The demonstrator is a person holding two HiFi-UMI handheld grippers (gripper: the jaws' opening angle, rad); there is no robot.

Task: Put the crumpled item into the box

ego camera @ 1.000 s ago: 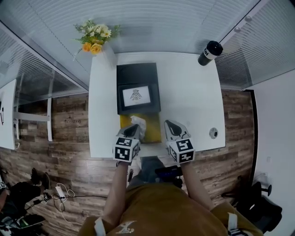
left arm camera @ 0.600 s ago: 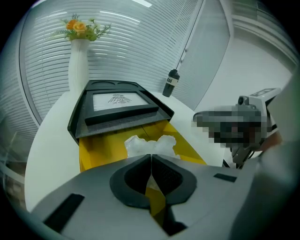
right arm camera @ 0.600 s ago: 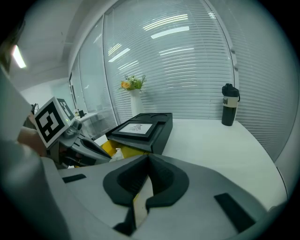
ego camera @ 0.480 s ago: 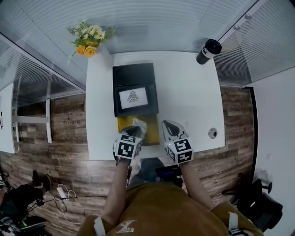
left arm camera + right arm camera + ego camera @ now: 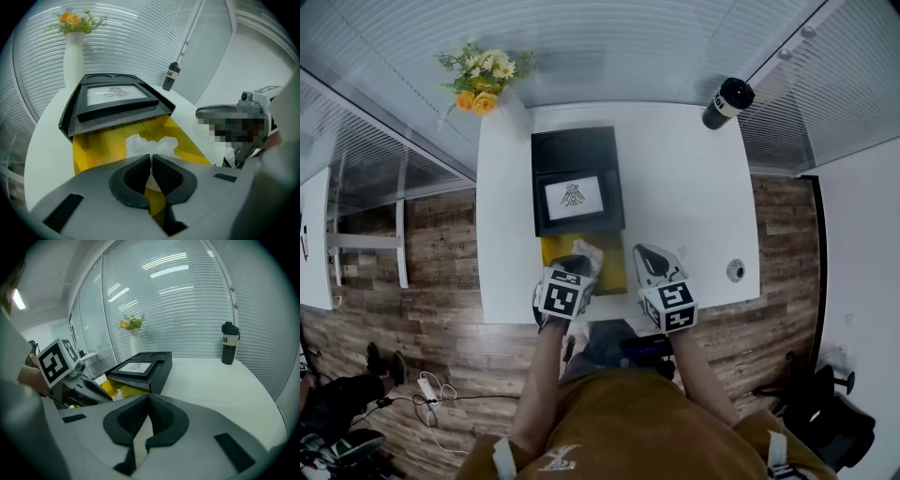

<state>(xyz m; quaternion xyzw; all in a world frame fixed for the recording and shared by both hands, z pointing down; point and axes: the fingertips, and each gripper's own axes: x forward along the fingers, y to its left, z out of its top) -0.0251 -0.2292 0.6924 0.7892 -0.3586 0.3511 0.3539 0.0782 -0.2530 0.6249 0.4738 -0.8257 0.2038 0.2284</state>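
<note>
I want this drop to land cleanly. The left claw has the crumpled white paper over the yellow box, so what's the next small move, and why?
Probably open the left claw. It is pinched shut on the crumpled paper, which hangs over the open inside of the yellow box, so letting go should drop it in.

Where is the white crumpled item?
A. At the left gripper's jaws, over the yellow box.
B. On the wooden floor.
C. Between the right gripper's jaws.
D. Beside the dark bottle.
A: the white crumpled item shows right at the left gripper, whose jaws are pinched on it, above the yellow box.
</note>
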